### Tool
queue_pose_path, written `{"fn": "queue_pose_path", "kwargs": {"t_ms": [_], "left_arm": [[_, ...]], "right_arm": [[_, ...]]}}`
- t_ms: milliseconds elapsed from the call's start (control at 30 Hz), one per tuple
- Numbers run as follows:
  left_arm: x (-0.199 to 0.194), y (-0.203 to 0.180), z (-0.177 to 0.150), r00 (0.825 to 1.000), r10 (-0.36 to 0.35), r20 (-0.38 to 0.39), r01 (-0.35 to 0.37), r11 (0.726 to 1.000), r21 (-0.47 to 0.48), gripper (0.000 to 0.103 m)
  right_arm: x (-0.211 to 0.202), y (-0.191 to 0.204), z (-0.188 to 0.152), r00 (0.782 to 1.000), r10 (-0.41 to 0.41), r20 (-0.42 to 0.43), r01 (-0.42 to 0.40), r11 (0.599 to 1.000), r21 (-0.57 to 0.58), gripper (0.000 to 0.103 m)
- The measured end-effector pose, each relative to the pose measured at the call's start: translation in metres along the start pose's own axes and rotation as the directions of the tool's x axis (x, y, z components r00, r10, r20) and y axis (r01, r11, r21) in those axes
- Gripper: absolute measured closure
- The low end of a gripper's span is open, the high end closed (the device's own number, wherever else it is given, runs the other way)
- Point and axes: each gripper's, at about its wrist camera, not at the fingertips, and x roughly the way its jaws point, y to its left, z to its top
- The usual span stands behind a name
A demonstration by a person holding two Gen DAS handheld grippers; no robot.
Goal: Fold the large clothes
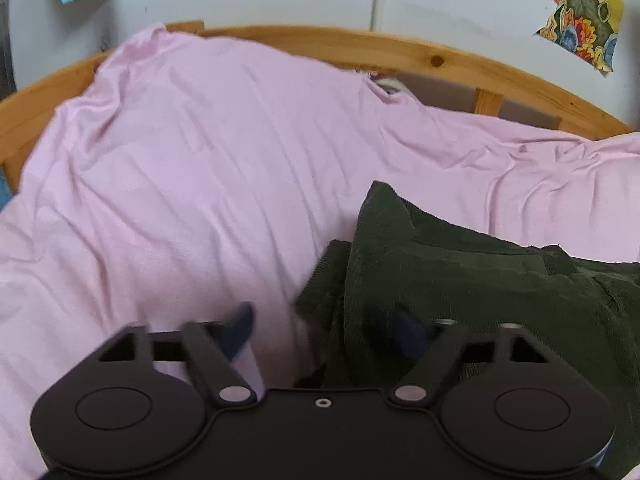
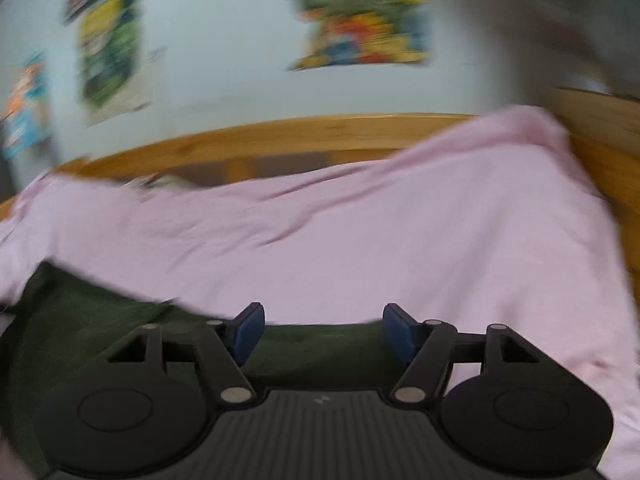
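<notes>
A dark green corduroy garment, folded into a thick bundle, is lying on a pale pink, wrinkled bed sheet that is covering a bed with a curved pine wooden frame. In the left wrist view the garment is sitting at the lower right, its ribbed edge showing along the left side of the bundle. The left gripper is hovering at that edge with its jaws standing wide apart; its blue-padded fingers are blurred, one over the pink sheet and the other over the green cloth, and neither is pressing on anything. In the right wrist view, which is blurred, the same dark green garment is lying at the lower left beneath the right gripper, whose jaws are also standing open, with the cloth's far edge showing between the blue pads but not pinched. Colourful paper pictures are hanging on the pale wall behind the bed.
</notes>
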Motion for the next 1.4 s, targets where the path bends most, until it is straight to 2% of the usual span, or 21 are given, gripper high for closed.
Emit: {"fn": "queue_pose_path", "kwargs": {"t_ms": [100,167,200,267,333,500,600,667,700,767,800,833,900,967,1000,1067,1133,1233,1300,1333,1400], "left_arm": [[-0.005,-0.004,-0.008,1.0,0.018,-0.003,-0.018,1.0,0.021,0.016],[-0.004,-0.006,-0.014,0.999,0.043,-0.03,-0.042,0.998,0.047,0.017],[-0.001,-0.006,-0.019,0.996,0.064,-0.055,-0.061,0.996,0.065,0.018],[0.001,-0.002,-0.029,0.993,0.07,-0.093,-0.062,0.995,0.083,0.028],[-0.003,0.005,-0.041,0.994,0.047,-0.098,-0.041,0.997,0.068,0.033],[-0.016,0.028,-0.051,0.992,-0.035,-0.121,0.034,0.999,-0.013,0.05],[-0.019,0.042,-0.049,0.986,-0.091,-0.138,0.08,0.993,-0.088,0.056],[-0.023,0.045,-0.048,0.982,-0.138,-0.128,0.122,0.985,-0.123,0.058],[-0.027,0.049,-0.049,0.973,-0.199,-0.113,0.182,0.972,-0.149,0.058],[-0.039,0.054,-0.054,0.946,-0.316,-0.07,0.297,0.934,-0.198,0.04],[-0.046,0.054,-0.057,0.944,-0.327,-0.054,0.312,0.931,-0.188,0.038],[-0.052,0.052,-0.061,0.948,-0.314,-0.051,0.304,0.942,-0.145,0.039],[-0.058,0.046,-0.071,0.954,-0.284,-0.098,0.281,0.959,-0.049,0.052],[-0.057,0.045,-0.083,0.96,-0.237,-0.148,0.241,0.97,0.01,0.084],[-0.056,0.044,-0.091,0.969,-0.181,-0.166,0.19,0.981,0.04,0.091],[-0.057,0.048,-0.101,0.978,-0.141,-0.152,0.149,0.988,0.038,0.102],[-0.061,0.05,-0.105,0.985,-0.122,-0.124,0.123,0.992,0.002,0.103],[-0.073,0.061,-0.115,0.988,-0.119,-0.097,0.108,0.987,-0.118,0.103],[-0.07,0.072,-0.125,0.985,-0.128,-0.119,0.108,0.981,-0.162,0.103],[-0.066,0.074,-0.128,0.986,-0.082,-0.147,0.058,0.985,-0.165,0.103],[-0.065,0.084,-0.131,0.983,-0.099,-0.155,0.065,0.976,-0.21,0.103]], "right_arm": [[0.023,0.042,-0.004,0.995,0.063,-0.082,-0.073,0.989,-0.128,0.029],[0.046,0.071,-0.021,0.988,-0.019,-0.151,-0.02,0.968,-0.251,0.029],[0.058,0.081,-0.032,0.984,-0.078,-0.16,0.024,0.949,-0.314,0.021],[0.073,0.09,-0.055,0.981,-0.163,-0.109,0.112,0.922,-0.371,0.01],[0.071,0.08,-0.061,0.983,-0.168,-0.069,0.141,0.945,-0.294,0.006],[0.043,0.045,-0.062,0.997,-0.079,0.027,0.082,0.99,-0.116,0.006],[0.026,0.023,-0.061,0.994,-0.106,0.035,0.106,0.994,0.015,0.005],[0.03,0.02,-0.067,0.996,-0.089,0.009,0.089,0.996,-0.014,0.001],[0.033,0.024,-0.071,0.995,-0.096,-0.002,0.096,0.993,-0.064,0.001],[0.037,0.034,-0.08,0.991,-0.134,0.022,0.135,0.977,-0.165,0.001],[0.037,0.035,-0.083,0.989,-0.14,0.036,0.144,0.975,-0.167,0.001],[0.036,0.034,-0.085,0.989,-0.14,0.044,0.146,0.976,-0.161,0.001],[0.035,0.031,-0.087,0.99,-0.132,0.055,0.138,0.979,-0.15,0.001],[0.032,0.03,-0.088,0.991,-0.12,0.063,0.128,0.981,-0.143,0.001],[0.032,0.029,-0.089,0.991,-0.117,0.066,0.126,0.982,-0.141,0.001],[0.032,0.03,-0.089,0.991,-0.116,0.072,0.125,0.982,-0.142,0.001],[0.031,0.031,-0.09,0.99,-0.116,0.076,0.126,0.981,-0.145,0.001],[0.03,0.03,-0.091,0.99,-0.113,0.078,0.124,0.982,-0.143,0.001],[0.029,0.03,-0.093,0.99,-0.107,0.089,0.119,0.982,-0.143,0.001],[0.029,0.028,-0.095,0.99,-0.105,0.098,0.118,0.983,-0.144,0.001],[0.029,0.029,-0.096,0.988,-0.113,0.101,0.127,0.981,-0.146,0.001]]}}
